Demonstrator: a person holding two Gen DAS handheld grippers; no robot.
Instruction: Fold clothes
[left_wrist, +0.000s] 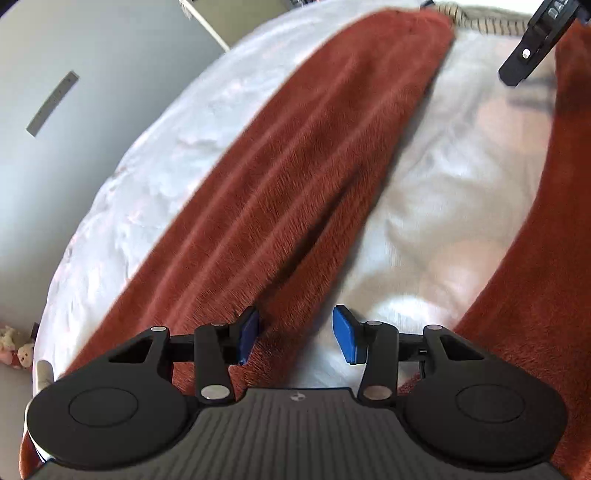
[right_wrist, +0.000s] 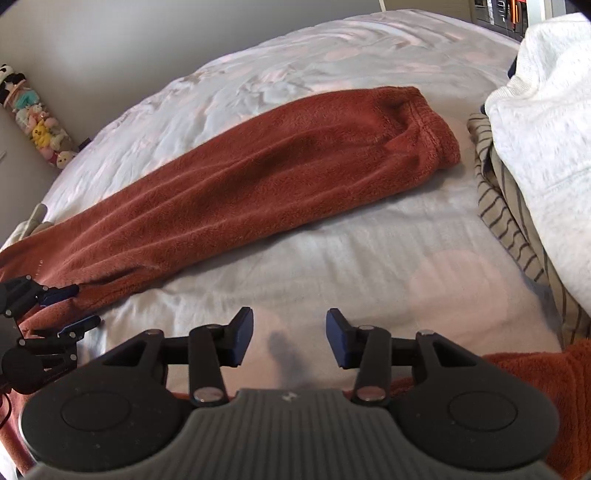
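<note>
Rust-red fleece trousers (right_wrist: 258, 184) lie spread on a white bed sheet (right_wrist: 332, 266). One leg runs diagonally away to its cuff (right_wrist: 439, 140). More of the same fleece (right_wrist: 535, 384) lies at the lower right. My right gripper (right_wrist: 290, 339) is open over bare sheet, with nothing between its blue pads. My left gripper (left_wrist: 295, 338) is open too, and the inner edge of a trouser leg (left_wrist: 295, 177) lies between its pads without being pinched. The right wrist view shows the left gripper (right_wrist: 72, 308) at the left, straddling the fleece edge. A black right finger (left_wrist: 532, 48) shows top right.
A white knitted garment (right_wrist: 546, 129) and a striped beige cloth (right_wrist: 509, 206) are piled at the bed's right side. Plush toys (right_wrist: 37, 125) stand against the grey wall beyond the left edge of the bed. Open sheet lies beyond the trouser leg.
</note>
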